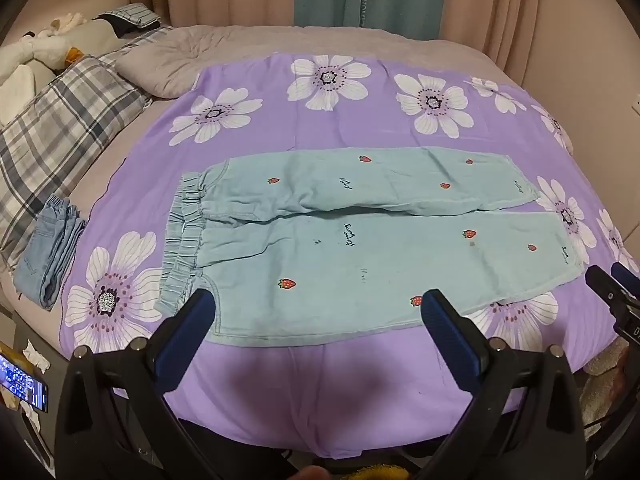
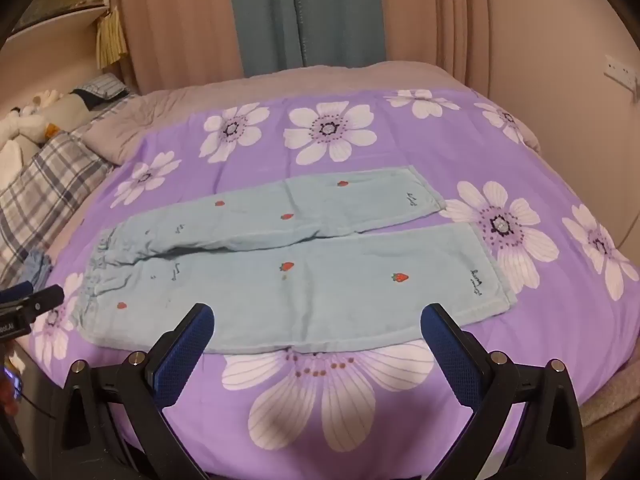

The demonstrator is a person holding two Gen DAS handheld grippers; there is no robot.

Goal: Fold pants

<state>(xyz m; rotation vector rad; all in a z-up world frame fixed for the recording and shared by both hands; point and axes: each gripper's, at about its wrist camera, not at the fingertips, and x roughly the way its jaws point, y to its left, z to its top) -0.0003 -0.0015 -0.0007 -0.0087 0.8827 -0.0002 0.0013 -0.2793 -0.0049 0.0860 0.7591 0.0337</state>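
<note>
— Where do the pants stand? 
— The light-blue strawberry-print pants (image 1: pixel 360 240) lie flat and unfolded on a purple flowered sheet (image 1: pixel 344 392) spread over the bed, waistband (image 1: pixel 184 240) to the left, both legs running right, the far leg slightly angled away from the near one.

— And the grippers? 
— The left gripper (image 1: pixel 318 310) hovers over the near edge by the waistband end, fingers spread wide, gripping nothing. The right gripper (image 2: pixel 316 322) hangs over the near leg toward the cuff, likewise released and empty.

— So which step? 
— By my reading, the very start: no fold is made yet. The next move likely calls for both to pinch the near leg's edge, at waist and cuff, and carry it over onto the far leg.

— Anything else nearby? 
— A folded pair of jeans (image 1: pixel 50 248) sits left of the sheet, beside a plaid pillow (image 1: pixel 60 128).
</note>
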